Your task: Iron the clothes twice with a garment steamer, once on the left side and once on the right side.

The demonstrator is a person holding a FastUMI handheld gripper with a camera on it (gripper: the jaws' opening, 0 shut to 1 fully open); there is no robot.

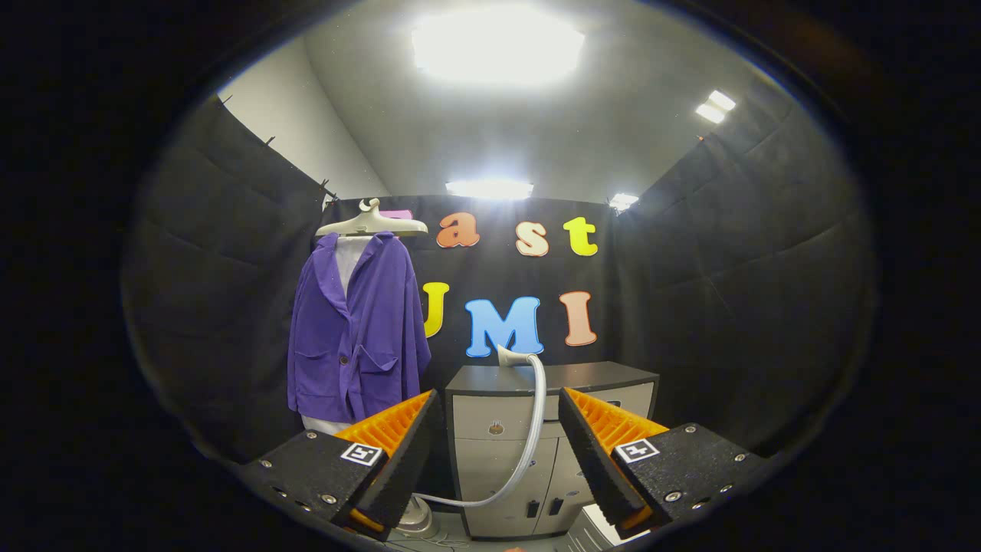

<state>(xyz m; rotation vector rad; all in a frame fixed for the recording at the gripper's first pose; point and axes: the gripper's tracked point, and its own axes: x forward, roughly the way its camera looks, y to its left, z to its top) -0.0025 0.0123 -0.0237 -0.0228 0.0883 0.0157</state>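
Gripper point(497, 452) jaws wide apart, holding nothing. Cabinet point(490, 418) sits beyond them, seen through the gap – dark top, pale drawers and doors. Steamer head point(515, 357) rests on the cabinet top at its back edge; its hose point(536, 429) drops down the cabinet front and curves to a base point(418, 520) on the floor left of the cabinet, partly hidden behind the left finger. Purple jacket point(356, 330) hangs on a hanger point(372, 224) left of the cabinet – well apart from the jaws, nothing between.
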